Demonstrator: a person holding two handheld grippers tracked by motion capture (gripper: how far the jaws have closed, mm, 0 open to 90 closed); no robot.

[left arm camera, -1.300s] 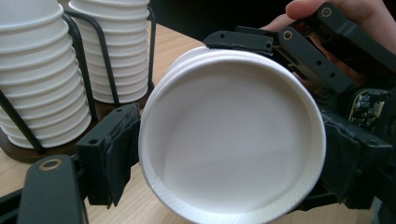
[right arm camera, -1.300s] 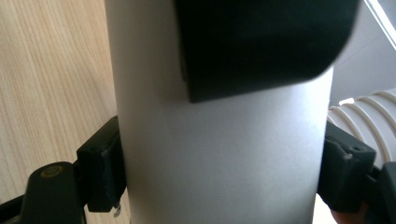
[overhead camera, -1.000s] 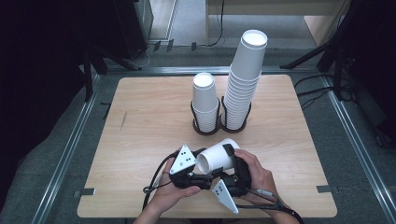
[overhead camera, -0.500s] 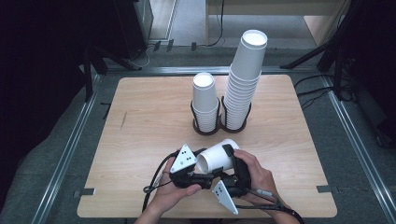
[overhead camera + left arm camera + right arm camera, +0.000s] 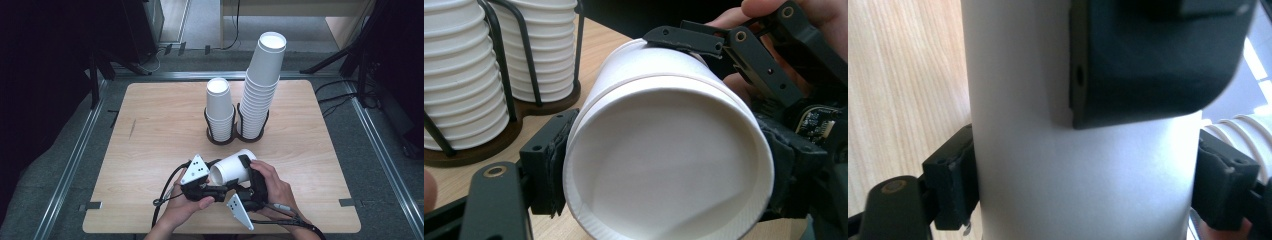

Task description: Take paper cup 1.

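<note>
We are holding a cup near the counter's front edge, both hand-held grippers, left and right, clamping it.

Each gripper is a black, angular frame of flat bars joined at brass-ringed pivot holes. The left gripper carries a grey three-cornered plate on top, marked with small dark dots; the right gripper bears a like plate at its rear. Thick, matt black pads with rough edges line the jaws. A black cable loops from the left gripper's back, and a circuit board shows inside the right one. The forearms are bare.
</note>
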